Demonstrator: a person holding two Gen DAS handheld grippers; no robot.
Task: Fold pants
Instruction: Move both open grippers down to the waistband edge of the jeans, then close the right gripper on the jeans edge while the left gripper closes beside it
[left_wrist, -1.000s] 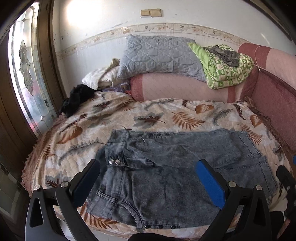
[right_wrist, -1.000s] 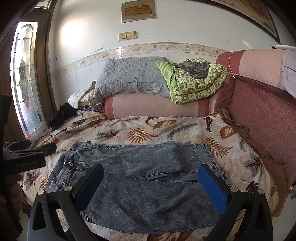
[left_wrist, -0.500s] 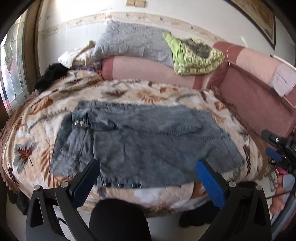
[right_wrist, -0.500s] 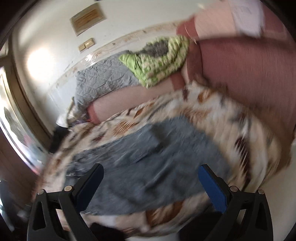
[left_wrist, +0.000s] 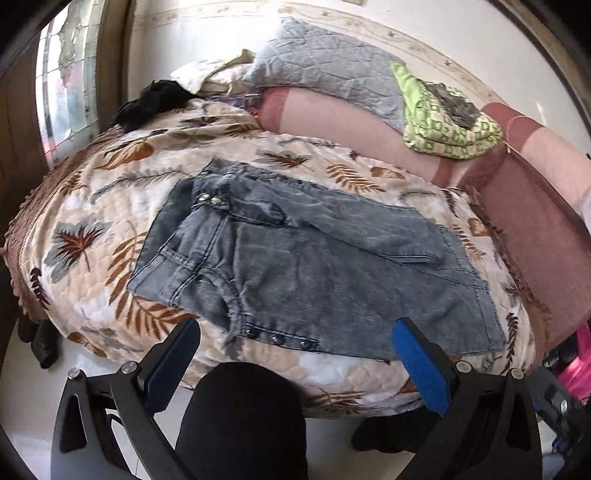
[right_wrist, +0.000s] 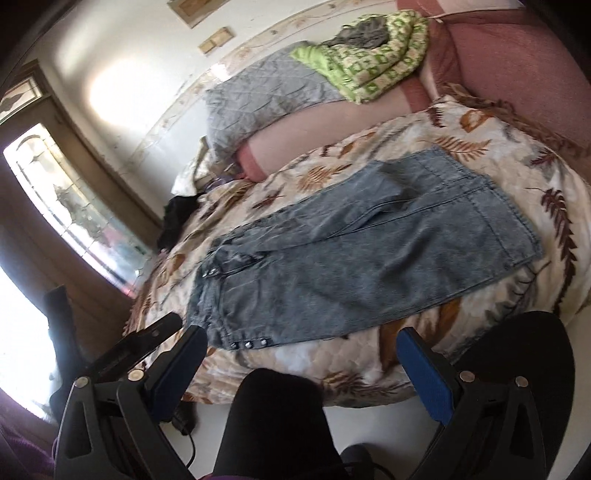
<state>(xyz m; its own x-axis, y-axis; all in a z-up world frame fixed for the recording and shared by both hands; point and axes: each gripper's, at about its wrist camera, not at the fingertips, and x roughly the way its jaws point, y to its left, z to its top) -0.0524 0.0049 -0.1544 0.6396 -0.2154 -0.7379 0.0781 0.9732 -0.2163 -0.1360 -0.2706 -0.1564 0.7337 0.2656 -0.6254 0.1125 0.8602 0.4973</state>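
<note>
Grey-blue denim pants (left_wrist: 314, 266) lie flat on the leaf-print bed cover (left_wrist: 110, 192), folded in half lengthwise, waist at the left and hems at the right. They also show in the right wrist view (right_wrist: 369, 258). My left gripper (left_wrist: 295, 354) is open and empty, held back off the bed's front edge below the pants. My right gripper (right_wrist: 301, 354) is open and empty, also back from the bed edge and tilted. The left gripper's body (right_wrist: 147, 336) shows at the lower left of the right wrist view.
A grey quilted pillow (left_wrist: 332, 66), a green patterned blanket (left_wrist: 443, 122) and a pink bolster (left_wrist: 332, 118) lie at the bed's far side. A black garment (left_wrist: 155, 99) sits at the far left corner. The person's dark-clad leg (left_wrist: 243, 424) stands below the bed edge.
Both grippers have pulled back and up from the bed; the views now look down on the pants from farther off. The right view has tilted. The pants have not moved.
</note>
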